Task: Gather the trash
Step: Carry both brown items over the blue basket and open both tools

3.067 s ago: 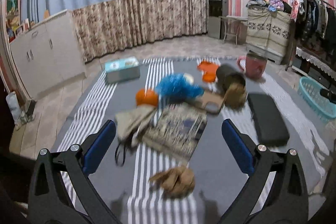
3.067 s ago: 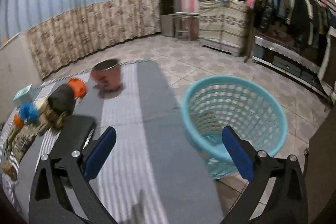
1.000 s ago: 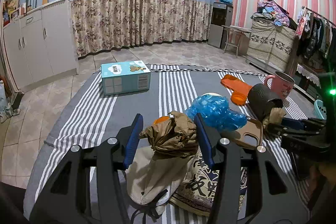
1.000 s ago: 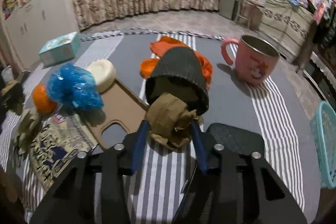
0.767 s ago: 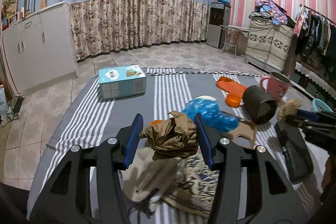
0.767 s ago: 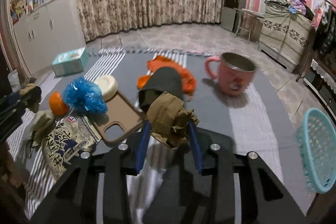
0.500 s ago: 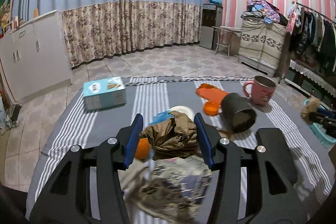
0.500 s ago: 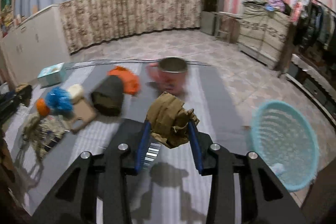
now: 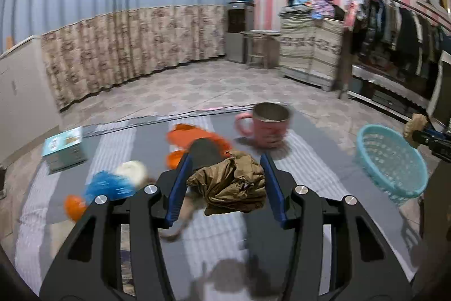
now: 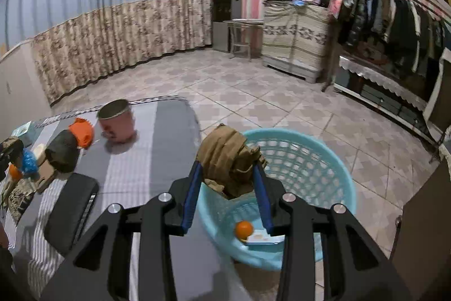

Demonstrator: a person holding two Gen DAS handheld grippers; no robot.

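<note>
My left gripper (image 9: pixel 227 177) is shut on a crumpled brown paper wad (image 9: pixel 231 184) and holds it above the striped grey mat (image 9: pixel 310 168). My right gripper (image 10: pixel 228 171) is shut on a second crumpled brown paper wad (image 10: pixel 228 157) and holds it over the near rim of the light blue basket (image 10: pixel 324 168). The basket holds an orange ball (image 10: pixel 243 229) and a flat white packet (image 10: pixel 263 239). In the left wrist view the basket (image 9: pixel 391 162) stands at the right off the mat, with the right gripper and its wad (image 9: pixel 414 129) above its far side.
On the mat lie a pink mug (image 9: pixel 267 126), a dark cup on its side (image 9: pixel 204 154), orange items (image 9: pixel 194 136), a blue plastic wad (image 9: pixel 108 185), a tissue box (image 9: pixel 63 148) and a black flat case (image 10: pixel 70 210). Tiled floor, a clothes rack and cabinets surround it.
Both grippers have swung right with their paper wads. The right gripper has moved from above the mat to above the blue basket. The left has advanced towards the mug.
</note>
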